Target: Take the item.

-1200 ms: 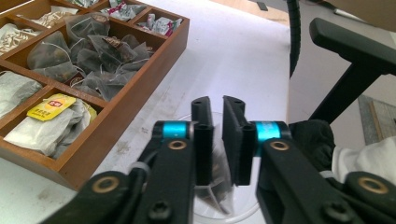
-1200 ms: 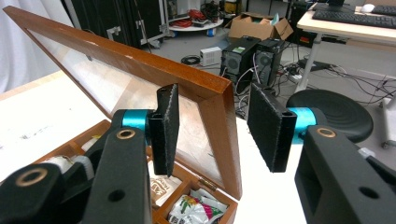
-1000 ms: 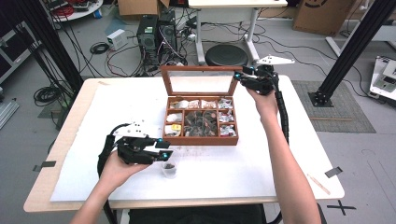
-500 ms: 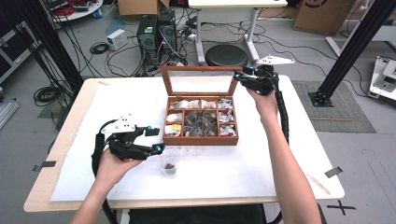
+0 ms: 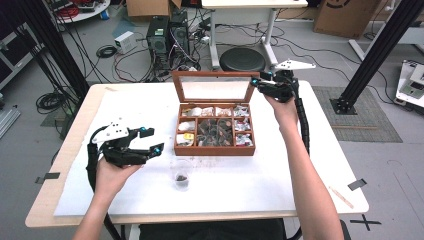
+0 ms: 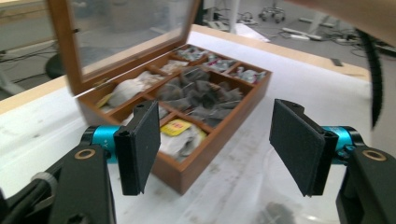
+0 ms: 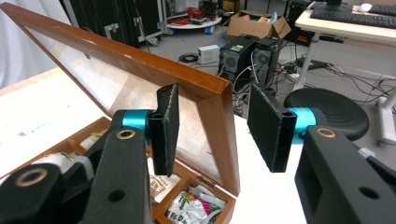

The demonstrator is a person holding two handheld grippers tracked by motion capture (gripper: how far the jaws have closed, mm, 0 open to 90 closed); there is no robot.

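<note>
A wooden tea box (image 5: 214, 131) sits near the middle of the desk (image 5: 300, 190), a little toward the far edge, with its glass-paned lid (image 5: 215, 90) standing up at the back. Its compartments hold tea bags and sachets: dark ones in the big centre section, pale and coloured packets along the sides, and a yellow-labelled packet (image 6: 180, 127) in a front compartment on the left.

The right claw (image 5: 261, 85) is at the lid's upper right corner, held by the right hand (image 5: 284, 107) reaching across from the near side. In the right gripper view its jaws stand spread on either side of that corner of the wooden frame (image 7: 219, 100), with a clear gap between each pad and the wood, so nothing is pinched. The right claw (image 7: 212, 126) looks along the tilted lid down into the box's right-hand compartments.

The left claw (image 5: 152, 141) is held by the left hand (image 5: 111, 172) above the left part of the desk, well apart from the box's left wall and pointing toward it. Its jaws are spread wide and empty; the left gripper view shows the left claw (image 6: 215, 144) aimed at the box's near front corner, with bare desk between the pads.

A small clear cup (image 5: 181, 175) with something dark at the bottom stands on the desk just in front of the box, near its front left corner, between the box and the near edge. It sits to the right of the left claw, not touching it.
</note>
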